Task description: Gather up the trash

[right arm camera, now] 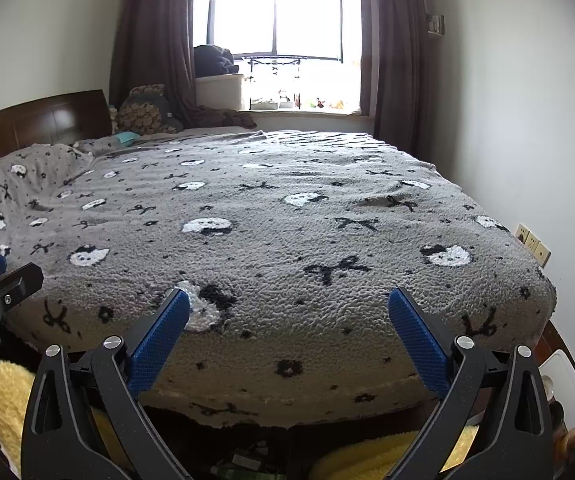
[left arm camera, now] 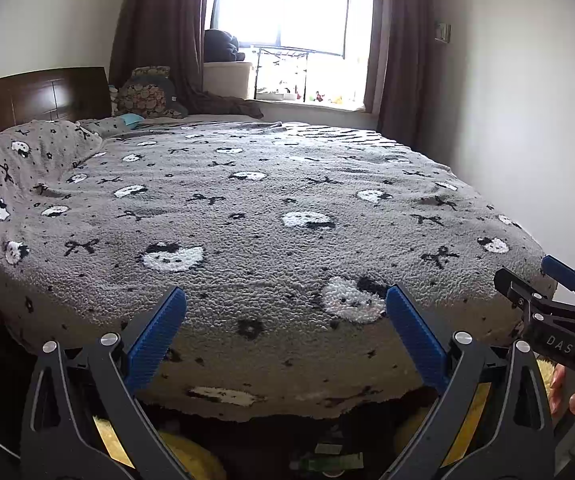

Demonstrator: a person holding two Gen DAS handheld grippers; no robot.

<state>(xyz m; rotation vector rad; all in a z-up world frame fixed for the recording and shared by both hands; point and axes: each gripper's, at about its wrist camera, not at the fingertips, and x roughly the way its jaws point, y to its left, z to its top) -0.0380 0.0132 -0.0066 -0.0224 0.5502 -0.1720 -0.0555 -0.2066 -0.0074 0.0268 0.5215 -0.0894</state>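
A wide bed under a grey fleece blanket (left arm camera: 271, 208) with black bows fills the curtained room, both the left gripper (left arm camera: 286, 302) and right gripper (right arm camera: 289, 304) spread and empty, no trash identifiable; only the right view shows beige wall sockets (right arm camera: 533, 245).

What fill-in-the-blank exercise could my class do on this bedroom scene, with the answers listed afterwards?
1. The grey blanket covers the ____.
2. Both the left gripper and the right gripper have their jaws ____.
3. The gripper pads are coloured ____.
4. Behind the bed, brown curtains hang on either side of the ____.

Missing words: bed; open; blue; window
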